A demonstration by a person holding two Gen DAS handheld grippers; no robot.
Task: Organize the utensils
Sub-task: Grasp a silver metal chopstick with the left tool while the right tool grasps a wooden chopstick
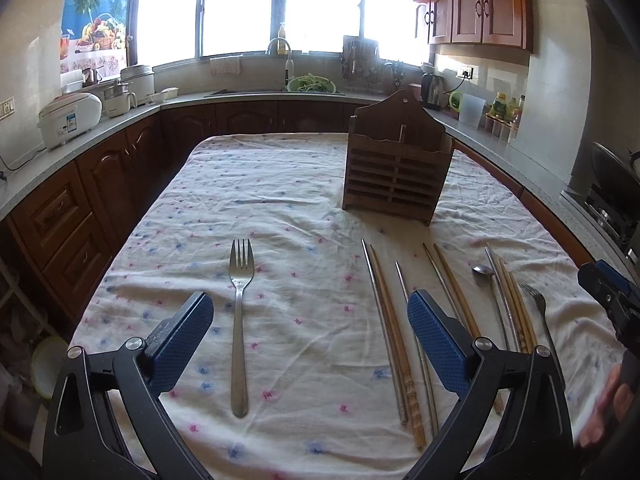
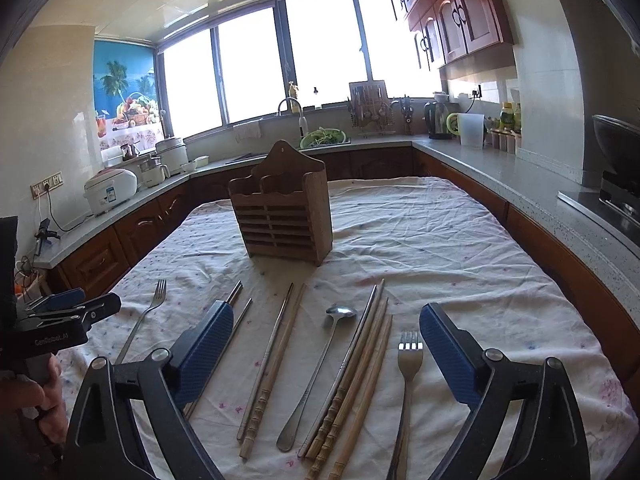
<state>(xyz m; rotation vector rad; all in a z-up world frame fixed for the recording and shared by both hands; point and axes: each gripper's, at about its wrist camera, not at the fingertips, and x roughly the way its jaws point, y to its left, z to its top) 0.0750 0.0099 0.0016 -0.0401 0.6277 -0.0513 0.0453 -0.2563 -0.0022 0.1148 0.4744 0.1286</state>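
Observation:
A slatted wooden utensil holder (image 1: 394,168) (image 2: 282,216) stands upright at the table's middle. In front of it, on the flowered cloth, lie several wooden and metal chopsticks (image 1: 394,332) (image 2: 360,376), a steel spoon (image 1: 483,270) (image 2: 320,364) and two forks. One fork (image 1: 239,320) (image 2: 146,314) lies apart at the left, between the fingers of my left gripper (image 1: 310,322), which is open and above it. The other fork (image 2: 408,376) (image 1: 538,312) lies at the right, just inside the right finger of my right gripper (image 2: 326,334), which is open above the spoon and chopsticks, holding nothing.
The cloth-covered table (image 1: 280,184) is ringed by kitchen counters carrying a rice cooker (image 1: 70,118), a sink with a bowl of greens (image 2: 322,138), a kettle (image 2: 438,120) and a wok (image 2: 618,140). A hand (image 2: 28,396) holds the left gripper at the left edge.

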